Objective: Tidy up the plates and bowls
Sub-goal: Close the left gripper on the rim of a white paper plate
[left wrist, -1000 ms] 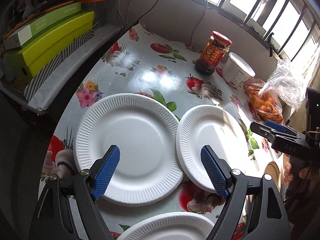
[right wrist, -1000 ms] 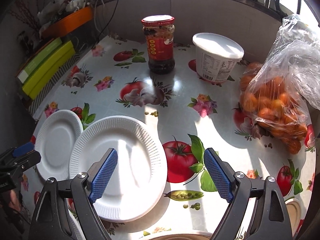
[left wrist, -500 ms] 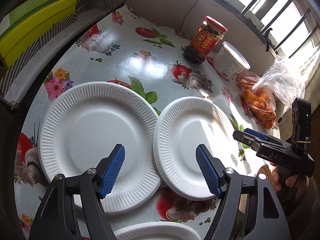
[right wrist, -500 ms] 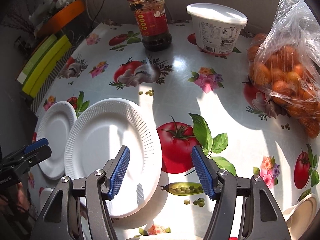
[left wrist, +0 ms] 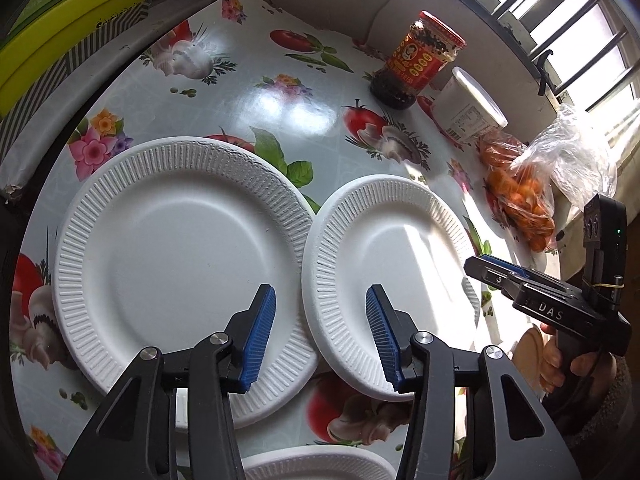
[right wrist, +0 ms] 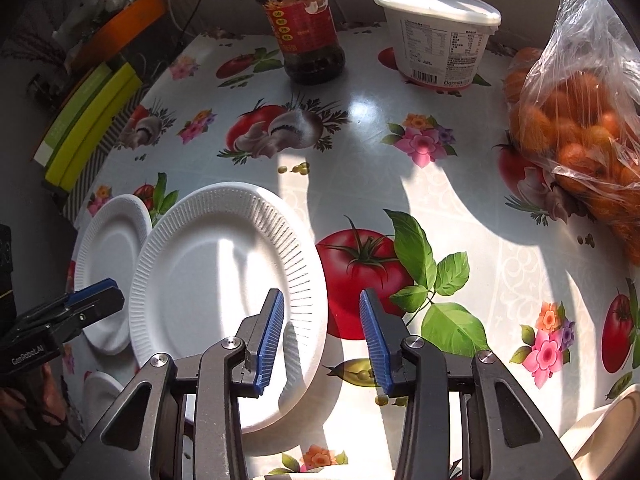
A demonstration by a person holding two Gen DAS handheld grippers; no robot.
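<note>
Left wrist: left claw, jaws just closing but apart, straddles the meeting rims of the large plate and the smaller plate on the counter.

Right wrist: right claw, likewise closing, brackets the smaller plate's rim unpinched. Judged light, crushable foam; grip the rim.

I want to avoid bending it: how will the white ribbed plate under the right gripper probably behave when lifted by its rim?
The ribbed plate looks like thin foam or paper, so probably very light. Held at one edge by the right gripper, it may flex or dent. Its rim overlaps the neighbouring plate, which might shift too.
</note>
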